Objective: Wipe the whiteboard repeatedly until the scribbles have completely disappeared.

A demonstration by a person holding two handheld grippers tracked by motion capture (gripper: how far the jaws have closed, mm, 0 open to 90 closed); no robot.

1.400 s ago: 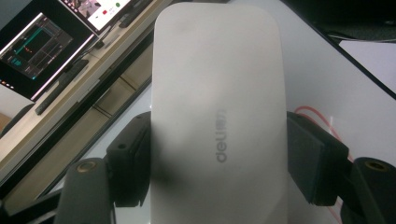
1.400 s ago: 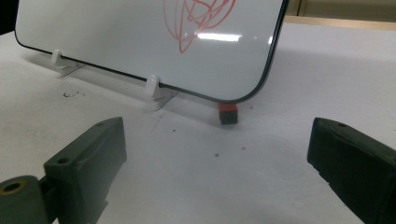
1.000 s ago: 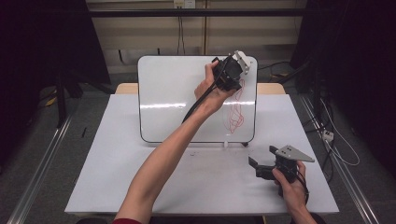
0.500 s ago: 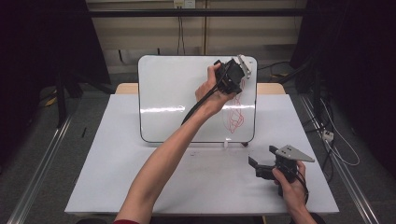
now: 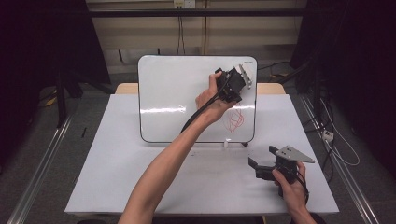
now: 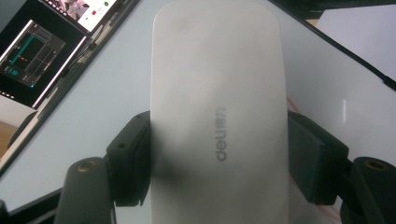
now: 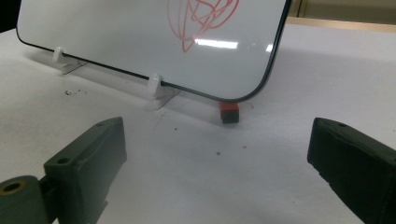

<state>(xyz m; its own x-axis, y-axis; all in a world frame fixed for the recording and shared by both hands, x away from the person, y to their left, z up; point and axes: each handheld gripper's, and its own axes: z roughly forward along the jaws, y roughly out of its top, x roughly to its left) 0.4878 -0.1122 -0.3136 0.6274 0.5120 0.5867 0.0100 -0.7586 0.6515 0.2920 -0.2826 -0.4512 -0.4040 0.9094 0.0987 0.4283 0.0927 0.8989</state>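
Left gripper [image 5: 239,80] had drifted slightly right and up along the whiteboard [image 5: 177,93] since the earlier frames; right one stayed put. Left jaws clamped a white eraser [image 6: 218,116], marked "deli", one pad on each long side, held against the board's upper right area above the red scribble [image 5: 233,120]. Right gripper [image 5: 262,163] rested low on the white table [image 5: 116,182] near the right front, jaws spread wide, nothing between them. Small red-and-black block [image 7: 229,112] sat on the table at the board's lower corner.
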